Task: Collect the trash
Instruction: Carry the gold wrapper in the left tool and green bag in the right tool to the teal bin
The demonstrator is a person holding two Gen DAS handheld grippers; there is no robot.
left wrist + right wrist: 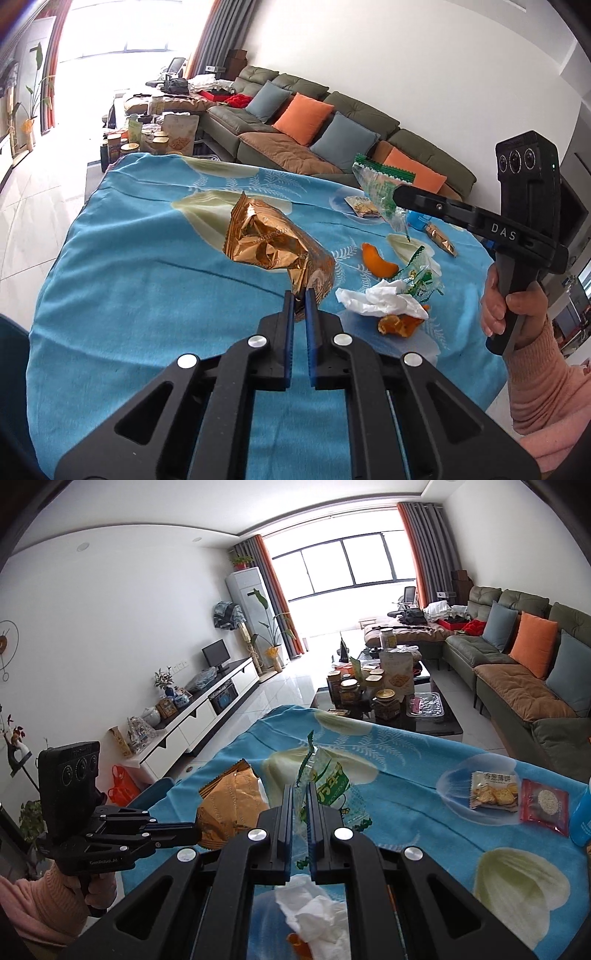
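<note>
My left gripper (300, 295) is shut on a crumpled gold foil snack bag (271, 242) and holds it above the blue flowered tablecloth (129, 280). My right gripper (300, 790) is shut on a clear and green plastic wrapper (325, 779), also lifted; from the left wrist view the wrapper (376, 184) hangs from the right gripper's tip (397, 195). On the cloth lie a crumpled white tissue (380, 301), orange peel pieces (378, 262), another green wrapper (421, 275) and a small gold wrapper (441, 240).
A cracker packet (493, 790), a red packet (545, 806) and a blue bottle (583, 819) sit at the table's right. A coffee table with jars (376, 694) stands beyond the table, a green sofa (517, 664) to the right, a TV cabinet (192, 716) to the left.
</note>
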